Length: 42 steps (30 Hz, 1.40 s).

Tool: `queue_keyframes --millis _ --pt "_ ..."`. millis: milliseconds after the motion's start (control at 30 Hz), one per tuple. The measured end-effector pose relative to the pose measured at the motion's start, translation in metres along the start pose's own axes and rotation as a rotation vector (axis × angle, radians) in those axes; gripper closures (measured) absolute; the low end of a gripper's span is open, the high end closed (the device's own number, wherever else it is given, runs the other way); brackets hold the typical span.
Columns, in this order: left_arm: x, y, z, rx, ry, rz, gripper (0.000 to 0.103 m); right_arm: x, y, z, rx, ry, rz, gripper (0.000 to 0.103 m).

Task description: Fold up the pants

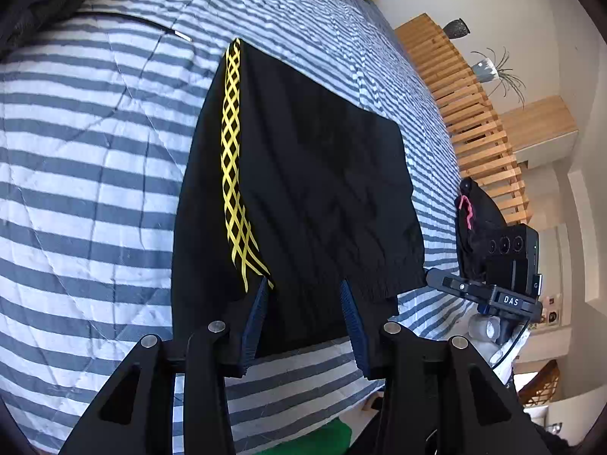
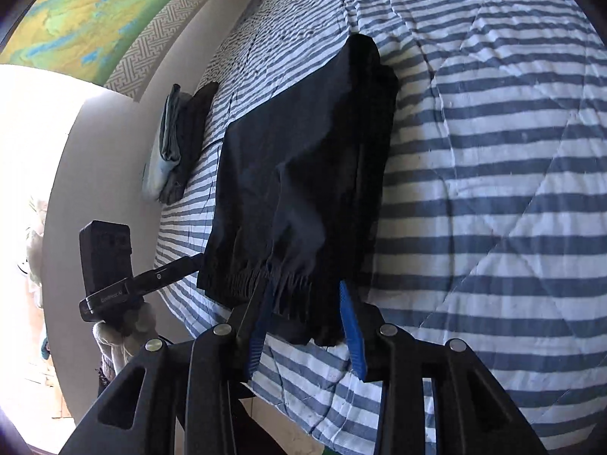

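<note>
Black pants (image 1: pixel 315 174) with a yellow lattice stripe (image 1: pixel 231 159) down one side lie folded on the striped duvet (image 1: pixel 95 174). My left gripper (image 1: pixel 303 288) hovers at their near edge, open, with black cloth lying in the gap between its blue fingers (image 1: pixel 258 314). In the right wrist view the same pants (image 2: pixel 303 167) show their ribbed waistband (image 2: pixel 258 280) nearest me. My right gripper (image 2: pixel 303 292) is open over that near corner, with cloth lying between the pads. Each view shows the other hand's gripper body beside the pants.
The bed's near edge runs just below both grippers. A small pile of folded clothes (image 2: pixel 178 140) sits at the bed's far left. A dark garment with pink trim (image 1: pixel 474 220) lies by the wooden slatted frame (image 1: pixel 466 113). A gloved hand (image 2: pixel 125 333) holds the left gripper.
</note>
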<state>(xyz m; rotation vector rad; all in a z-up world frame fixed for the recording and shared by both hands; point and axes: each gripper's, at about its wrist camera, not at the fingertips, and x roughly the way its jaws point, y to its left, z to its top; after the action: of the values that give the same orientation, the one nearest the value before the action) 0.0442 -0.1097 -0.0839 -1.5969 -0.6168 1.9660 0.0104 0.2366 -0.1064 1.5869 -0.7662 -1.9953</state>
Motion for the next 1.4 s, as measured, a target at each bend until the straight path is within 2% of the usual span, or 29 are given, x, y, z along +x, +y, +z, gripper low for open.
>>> queue_keyframes --millis 133,200,233,267,367,533,600,667,700,767,800,900,1000,1100,1167,1267,1300,1400 --pt "0.015 0.004 -0.003 -0.018 0.011 0.028 0.059 0.001 -0.002 -0.003 0.036 -0.022 0.001 0.069" --pt "0.020 0.007 -0.001 -0.046 0.006 0.016 0.063 0.004 -0.002 -0.002 0.038 -0.020 -0.014 0.069" --pt "0.022 0.006 -0.001 -0.034 0.000 0.025 0.069 0.005 -0.002 -0.002 0.040 -0.017 -0.024 0.069" --pt "0.025 0.004 0.000 -0.015 -0.008 0.054 0.083 0.007 -0.003 -0.002 0.046 -0.014 -0.029 0.069" --pt "0.022 -0.002 0.002 -0.003 -0.026 0.049 0.094 0.009 -0.005 -0.002 0.088 -0.005 0.012 0.080" --pt "-0.008 -0.015 0.008 0.039 -0.075 0.042 0.095 -0.001 0.004 -0.004 0.128 0.006 0.147 0.085" --pt "-0.013 -0.014 0.009 0.037 -0.076 0.061 0.092 -0.001 0.007 -0.007 0.126 0.017 0.152 0.085" --pt "-0.010 -0.011 0.007 0.030 -0.058 0.109 0.084 0.004 0.009 -0.011 0.104 0.046 0.113 0.085" --pt "-0.009 -0.009 0.006 0.023 -0.042 0.130 0.073 0.008 0.011 -0.014 0.079 0.056 0.060 0.083" --pt "-0.017 -0.007 0.004 0.040 -0.055 0.144 0.072 0.011 0.016 -0.021 0.002 0.061 -0.079 0.082" --pt "-0.023 -0.009 0.003 0.052 -0.081 0.159 0.072 0.010 0.018 -0.023 -0.040 0.059 -0.116 0.082" --pt "-0.041 -0.018 0.005 0.098 -0.139 0.143 0.072 -0.006 0.034 -0.027 -0.156 0.019 -0.142 0.082" --pt "-0.047 -0.034 0.019 0.168 -0.170 0.160 0.073 -0.025 0.056 -0.022 -0.268 -0.077 -0.164 0.082" --pt "-0.019 -0.046 0.033 0.176 -0.134 0.094 0.073 -0.027 0.072 -0.005 -0.333 -0.188 -0.190 0.082" --pt "0.008 -0.050 0.036 0.198 -0.090 0.127 0.073 -0.016 0.073 0.011 -0.327 -0.224 -0.191 0.082" --pt "0.036 -0.031 0.034 0.164 -0.024 0.170 0.075 0.009 0.050 0.035 -0.233 -0.187 -0.159 0.082" --pt "0.037 -0.024 0.032 0.161 -0.041 0.150 0.081 0.020 0.041 0.041 -0.202 -0.160 -0.163 0.082" --pt "0.029 -0.009 0.034 0.129 -0.029 0.086 0.083 0.042 0.010 0.049 -0.133 -0.101 -0.224 0.083"
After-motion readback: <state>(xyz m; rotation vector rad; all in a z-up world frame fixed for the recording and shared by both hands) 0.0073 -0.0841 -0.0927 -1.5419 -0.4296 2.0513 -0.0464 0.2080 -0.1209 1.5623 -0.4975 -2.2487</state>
